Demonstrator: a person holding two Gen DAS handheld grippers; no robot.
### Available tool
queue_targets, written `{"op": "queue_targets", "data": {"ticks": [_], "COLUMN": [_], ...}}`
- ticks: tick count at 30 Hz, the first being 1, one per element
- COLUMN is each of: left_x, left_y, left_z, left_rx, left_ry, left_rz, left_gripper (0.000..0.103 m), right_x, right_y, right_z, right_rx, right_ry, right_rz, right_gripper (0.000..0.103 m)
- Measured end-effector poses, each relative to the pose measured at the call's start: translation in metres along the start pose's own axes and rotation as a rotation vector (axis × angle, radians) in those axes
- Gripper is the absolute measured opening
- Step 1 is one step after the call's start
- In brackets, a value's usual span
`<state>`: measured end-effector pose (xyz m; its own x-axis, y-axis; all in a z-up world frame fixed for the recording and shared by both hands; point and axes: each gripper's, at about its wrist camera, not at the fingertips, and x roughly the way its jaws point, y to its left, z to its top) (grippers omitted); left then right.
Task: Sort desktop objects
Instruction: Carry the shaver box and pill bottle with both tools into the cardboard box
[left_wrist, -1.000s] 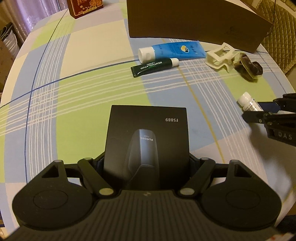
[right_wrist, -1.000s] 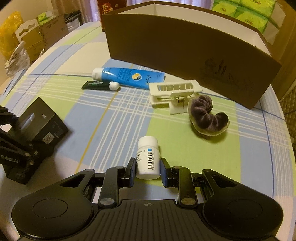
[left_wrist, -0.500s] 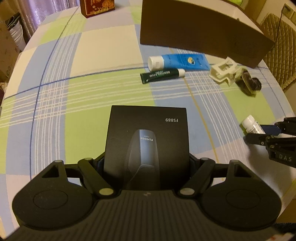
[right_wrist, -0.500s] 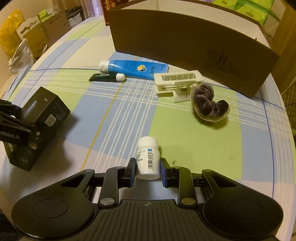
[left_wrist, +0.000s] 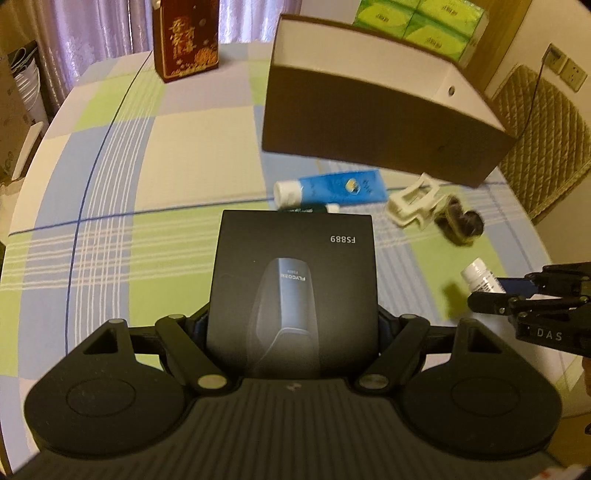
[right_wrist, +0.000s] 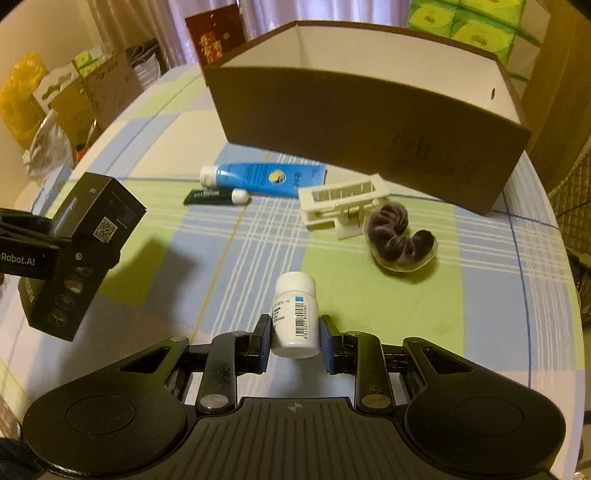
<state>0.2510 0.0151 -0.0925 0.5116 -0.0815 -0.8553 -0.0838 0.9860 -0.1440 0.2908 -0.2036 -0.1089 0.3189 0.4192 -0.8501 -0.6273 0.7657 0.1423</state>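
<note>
Two grippers are loaded, both lifted clear of the checked tablecloth (right_wrist: 258, 236). Our left gripper (left_wrist: 293, 321) is spread wide around a black carton (left_wrist: 293, 280) marked FS889, its fingers pressed to the carton's sides. Our right gripper (right_wrist: 295, 332) is nearly closed on a white pill bottle (right_wrist: 296, 314) — pads on either side of its label. Beyond lie a blue tube (right_wrist: 264, 178), a small dark tube (right_wrist: 214, 196), a white clip (right_wrist: 343, 206) and what looks like a dark scrunchie (right_wrist: 399, 238), all before the open brown box (right_wrist: 369, 122).
</note>
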Motion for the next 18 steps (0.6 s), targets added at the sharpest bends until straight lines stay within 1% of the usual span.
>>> {"op": "queue_targets", "data": {"ticks": [7,18], "left_x": [-0.006,-0.014], "left_y": [-0.005,-0.019], "left_z": [0.023,0.08], "left_rx": [0.009,0.055], "left_ry": [-0.039,-0.135], "left_rz": [-0.022,-0.03], "left_gripper": [0.076,0.076], "right_x": [-0.016,-0.041], "right_y": [-0.011,-0.034], "right_z": [0.018,0.067], "right_rx": [0.016,0.008], "right_ry": [-0.058,-0.174], "right_rz": [-0.009,-0.041], "right_gripper": [0.024,0.024]}}
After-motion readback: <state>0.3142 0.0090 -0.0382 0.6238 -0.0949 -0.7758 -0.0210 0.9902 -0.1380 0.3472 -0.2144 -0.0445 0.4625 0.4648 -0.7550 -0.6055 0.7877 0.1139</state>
